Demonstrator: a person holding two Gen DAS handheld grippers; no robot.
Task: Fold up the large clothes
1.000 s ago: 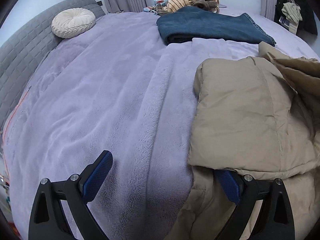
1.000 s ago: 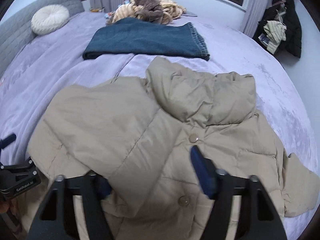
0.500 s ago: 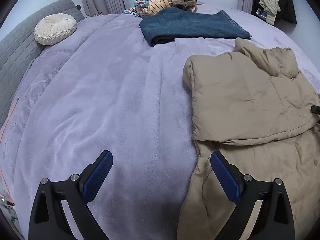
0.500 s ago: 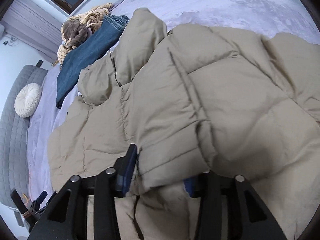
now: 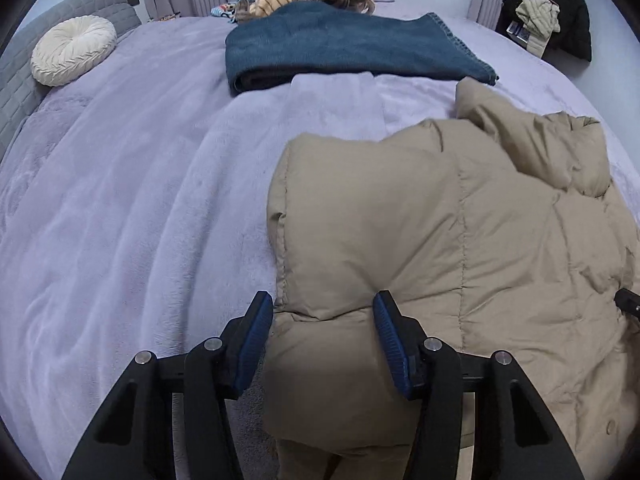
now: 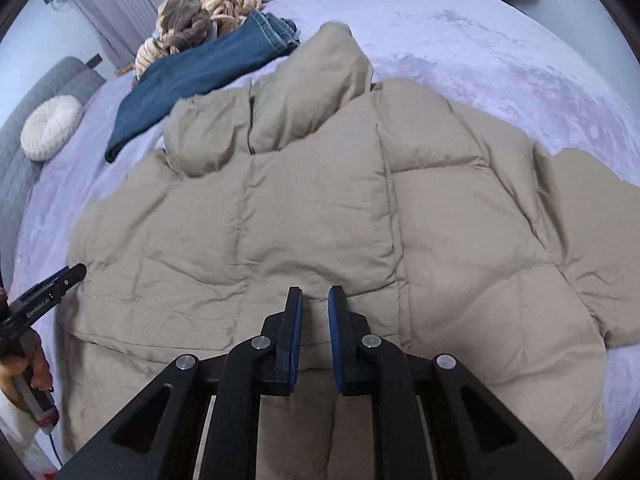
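On the lilac bed [image 5: 120,208] the tan jacket [image 6: 320,208] lies spread, left gripper [image 5: 324,340] just closing around its folded edge, right gripper [image 6: 314,336] pinched together over the hem, so lift both evenly.

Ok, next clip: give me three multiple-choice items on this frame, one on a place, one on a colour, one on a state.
1. Where is the round cream cushion?
A. on the jacket
B. by the grey headboard
C. on the folded denim

2. What colour is the puffer jacket?
A. beige
B. red
C. black

3. How does the left claw stand?
A. far from all cloth
B. clamped on the cushion
C. its pads either side of a jacket fold

Answers: 1 B, the cushion lies at the headboard end of the lilac blanket. 2 A, its quilted panels are beige. 3 C, a jacket fold bulges between the blue pads, which have just been closing.
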